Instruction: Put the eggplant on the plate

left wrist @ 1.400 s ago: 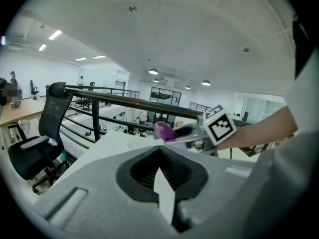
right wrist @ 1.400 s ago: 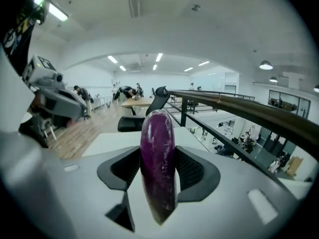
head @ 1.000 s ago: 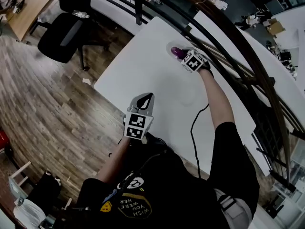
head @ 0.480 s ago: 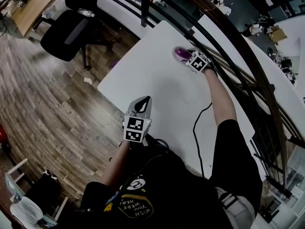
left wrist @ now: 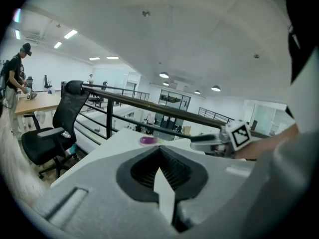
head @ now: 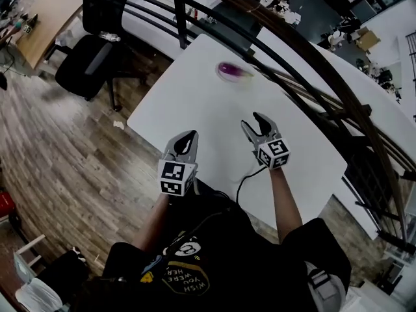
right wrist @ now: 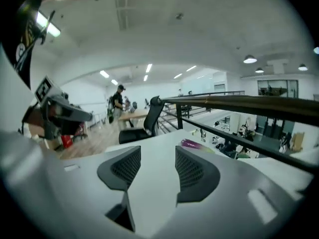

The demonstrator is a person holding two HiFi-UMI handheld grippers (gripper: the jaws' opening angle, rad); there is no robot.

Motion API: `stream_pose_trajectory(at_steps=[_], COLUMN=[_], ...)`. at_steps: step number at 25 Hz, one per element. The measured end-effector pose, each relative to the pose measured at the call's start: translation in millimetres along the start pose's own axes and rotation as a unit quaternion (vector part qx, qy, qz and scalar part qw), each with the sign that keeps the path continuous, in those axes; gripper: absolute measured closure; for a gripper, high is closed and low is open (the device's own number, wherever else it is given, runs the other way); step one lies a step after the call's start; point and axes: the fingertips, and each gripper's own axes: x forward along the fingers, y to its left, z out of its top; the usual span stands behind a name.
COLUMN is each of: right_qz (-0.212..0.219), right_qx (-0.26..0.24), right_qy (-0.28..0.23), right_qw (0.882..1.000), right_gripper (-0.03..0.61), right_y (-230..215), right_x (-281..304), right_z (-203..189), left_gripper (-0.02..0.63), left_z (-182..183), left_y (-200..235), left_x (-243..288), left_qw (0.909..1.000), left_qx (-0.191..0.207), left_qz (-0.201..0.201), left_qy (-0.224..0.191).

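1. Left of the table you have a black office chair (head: 88, 51) on a wood floor (head: 58, 148).
2. Your left gripper (head: 187, 138) hovers over the near-left edge of the white table (head: 195, 103), with its jaws pressed together on nothing.
3. The eggplant (head: 231, 70) is a small, glossy purple oblong near the table's far edge, well apart from both grippers. It is smeared, so you cannot tell what lies under it.
4. Open white tabletop stretches between your grippers and the eggplant.
5. Your right gripper (head: 253, 123) hangs beside the left one. Its jaws are spread and closing, with nothing between them. A black cable (head: 246, 174) trails off the near edge.
6. A dark railing (head: 305, 64) runs just beyond the far-right edge.
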Motion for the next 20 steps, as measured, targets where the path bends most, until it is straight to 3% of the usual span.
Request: stream_pose_trajectory(at_steps=[3,5,6,9,11,15,20], right_qz=[-0.032,-0.051,-0.050,-0.024,-0.039,-0.108,-0.130], right_qx=[0.086,0.127,0.152,0.222,0.206,0.109,0.109], right_qy=[-0.096,-0.133,-0.145,-0.182,-0.204,-0.200,-0.185], right_qw=[0.991,0.982,0.976,0.958,0.956,0.968,0.968], right_gripper=[0.420,0.494,0.555,0.577,0.577,0.577,0.578], right_y=[42,61,67,74,74,81,95], right_x=[-76,-117,-133,-169,-186,-193,-178], right_z=[25,26,25,37,56,78,84], left_gripper=[0.609,0.609,0.609,0.609,0.609,0.609,0.609], left_z=[26,34,37,47,57,68,62], left_y=[-27,-50,-63,-98,-110,-115,-105], left_x=[-15,-22,-24,-27,-29,-31,-33], left_qw=[0.9981,0.9968,0.9961,0.9924,0.9896,0.9867,0.9891], left_qx=[0.007,0.021,0.031,0.066,0.085,0.109,0.100], left_qz=[0.004,-0.007,-0.020,-0.065,-0.084,-0.096,-0.095], left_qy=[-0.061,-0.077,-0.080,-0.081,-0.081,-0.073,-0.052])
